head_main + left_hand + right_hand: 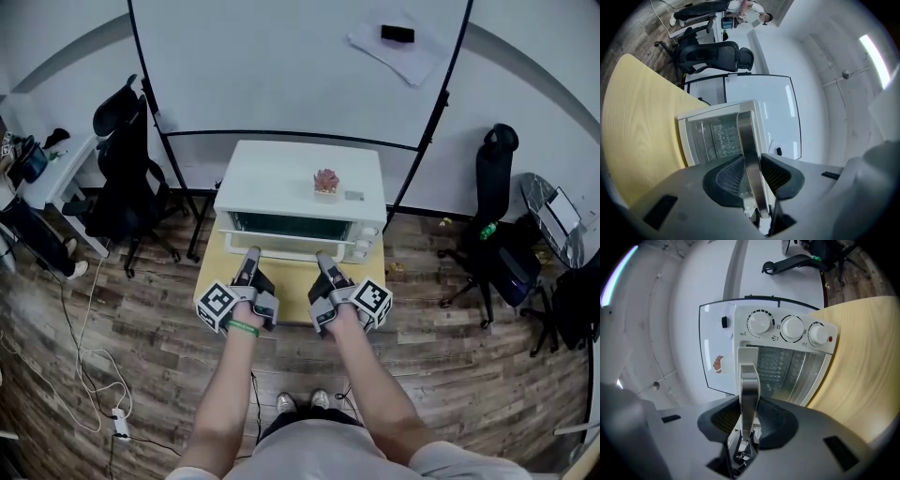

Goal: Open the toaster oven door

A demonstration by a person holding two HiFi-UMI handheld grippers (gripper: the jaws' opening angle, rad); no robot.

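A white toaster oven (300, 183) stands on a small wooden table (291, 286). Its glass door faces me, with a metal door handle (291, 251) along the front. My left gripper (249, 255) is at the handle's left part and my right gripper (324, 258) at its right part. In the left gripper view the handle (747, 136) runs between the pads of the left gripper (752, 176), which press on it. In the right gripper view the handle's end (749, 380) sits clamped in the right gripper (749, 416). Wire racks show through the glass. How far the door stands open I cannot tell.
Three knobs (793, 327) sit beside the door. A small potted plant (326, 181) stands on the oven's top. A whiteboard (300, 66) rises behind it. Office chairs stand at the left (127, 178) and right (497, 216). Cables (84, 375) lie on the wooden floor.
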